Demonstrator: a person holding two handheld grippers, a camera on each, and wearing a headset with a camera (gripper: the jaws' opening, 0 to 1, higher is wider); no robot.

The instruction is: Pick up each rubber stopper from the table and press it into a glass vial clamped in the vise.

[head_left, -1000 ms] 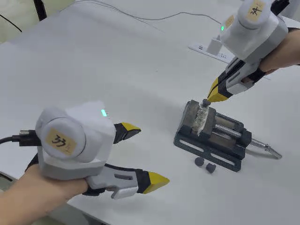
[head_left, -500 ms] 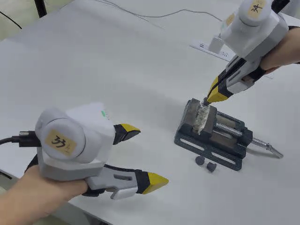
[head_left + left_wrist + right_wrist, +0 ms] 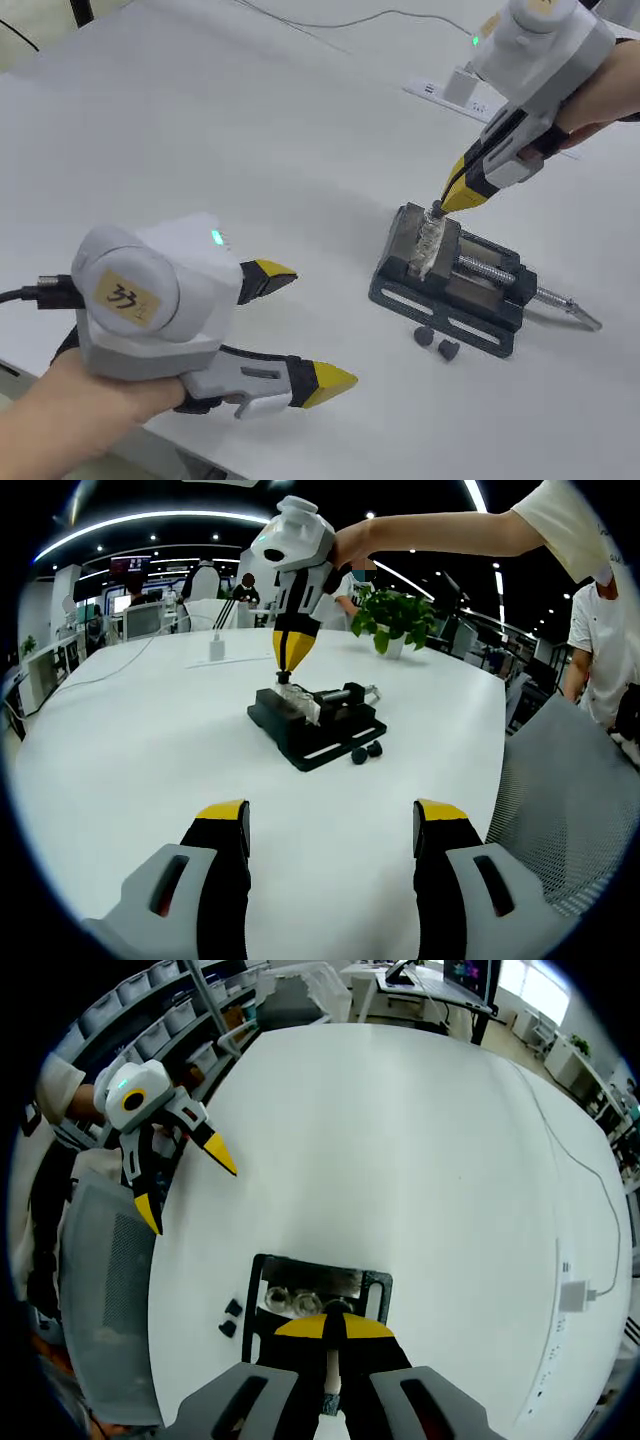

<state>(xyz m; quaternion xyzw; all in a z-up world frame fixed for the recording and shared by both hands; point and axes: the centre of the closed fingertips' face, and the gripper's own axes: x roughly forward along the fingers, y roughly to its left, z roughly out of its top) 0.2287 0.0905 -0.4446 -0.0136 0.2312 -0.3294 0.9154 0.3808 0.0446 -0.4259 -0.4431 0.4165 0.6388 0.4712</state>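
Black stopper is pinched in my right claw on top of the vial, which the vise holds still so I can push, while my left claw hangs wide open, out of the way.

The left gripper has a pale grey-white moulded housing, black jaws with pointed yellow tips, a small green light and a round tan sticker handwritten "33", with a black cable at its rear. The right gripper has the same white shell, yellow-tipped black jaws and green light. The person wears a white short sleeve.
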